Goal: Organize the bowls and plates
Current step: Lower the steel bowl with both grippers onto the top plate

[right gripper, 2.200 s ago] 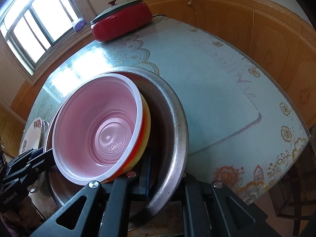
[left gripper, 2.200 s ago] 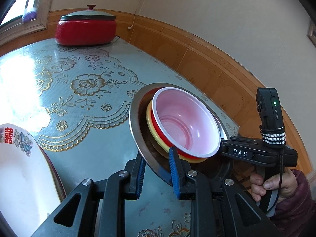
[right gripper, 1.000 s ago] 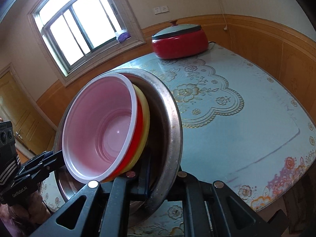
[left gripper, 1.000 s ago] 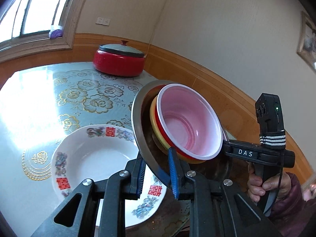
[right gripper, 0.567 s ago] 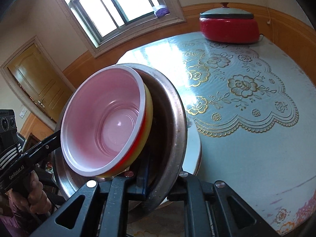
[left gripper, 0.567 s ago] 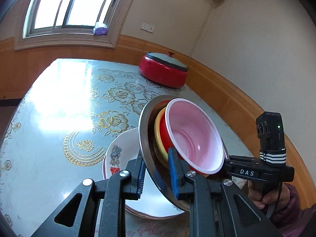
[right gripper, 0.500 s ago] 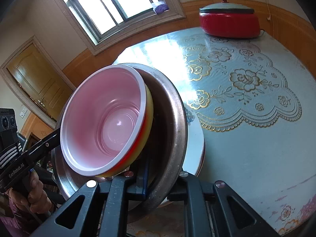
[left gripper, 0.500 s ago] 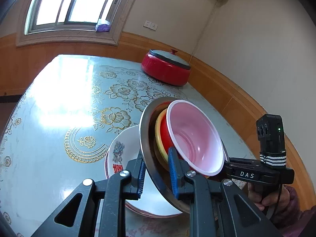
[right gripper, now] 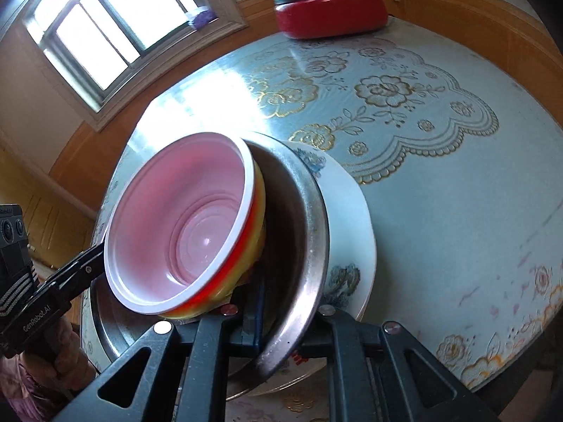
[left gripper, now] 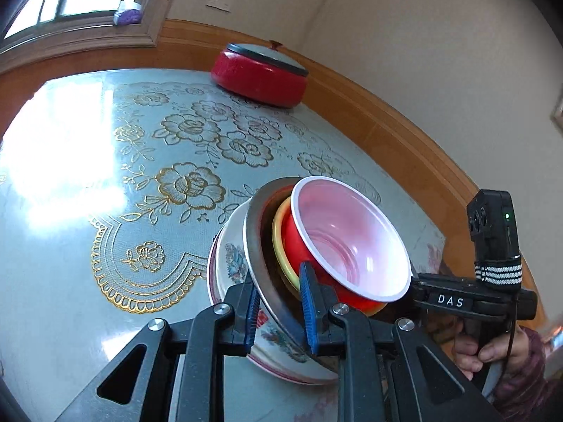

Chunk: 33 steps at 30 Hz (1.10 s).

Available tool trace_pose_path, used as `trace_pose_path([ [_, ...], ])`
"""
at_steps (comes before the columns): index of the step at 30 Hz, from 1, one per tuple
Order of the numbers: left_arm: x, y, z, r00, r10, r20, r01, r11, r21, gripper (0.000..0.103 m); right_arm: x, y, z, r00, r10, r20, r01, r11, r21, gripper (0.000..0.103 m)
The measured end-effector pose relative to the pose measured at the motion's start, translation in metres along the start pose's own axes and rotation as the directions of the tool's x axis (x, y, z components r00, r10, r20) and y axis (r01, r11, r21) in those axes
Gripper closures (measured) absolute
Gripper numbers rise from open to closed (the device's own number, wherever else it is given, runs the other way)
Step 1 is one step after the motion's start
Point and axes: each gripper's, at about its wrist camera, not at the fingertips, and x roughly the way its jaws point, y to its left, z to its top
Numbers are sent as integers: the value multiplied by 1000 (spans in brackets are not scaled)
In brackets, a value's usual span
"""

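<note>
Lowered since earlier, steel basin [left gripper: 254, 246] with nested bowls [left gripper: 352, 242] is held over floral plate [left gripper: 225, 263]; both jaws clenched on its rim.

Three nested plastic bowls [left gripper: 352, 242] sit inside a round stainless-steel basin [left gripper: 255, 263], which tilts over a white flower-printed porcelain plate [right gripper: 352, 211] near the bench's [left gripper: 88, 176] front edge. A lidded red cooker [left gripper: 258, 77] stands at the back edge.

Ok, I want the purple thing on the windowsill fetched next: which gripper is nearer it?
Left, likely. The left gripper clamps the steel bowl's window-side rim; the right gripper clamps the opposite rim, farther from the purple thing.
</note>
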Motion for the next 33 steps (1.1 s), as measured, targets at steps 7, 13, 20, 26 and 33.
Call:
trace_pose_path([
  [7,5,10,1,990,-118,-72,124,989,85,80,-7,8,-16,989,-123,81,109,982,156,89],
  [13,10,13,1,981,-155,-112,167,980,107,80,-19,19,-28,977,-175,122,143,961,238,84],
  [20,16,16,2,980,-145,-135,161,980,118,80,-9,15,-29,972,-193,131,150,948,281,86],
  [26,13,18,2,978,-157,-135,173,978,114,79,-10,12,-31,979,-161,126,116,946,302,86],
  [33,7,14,0,984,-138,-113,153,979,133,78,-11,13,-33,977,-164,137,116,945,304,85],
])
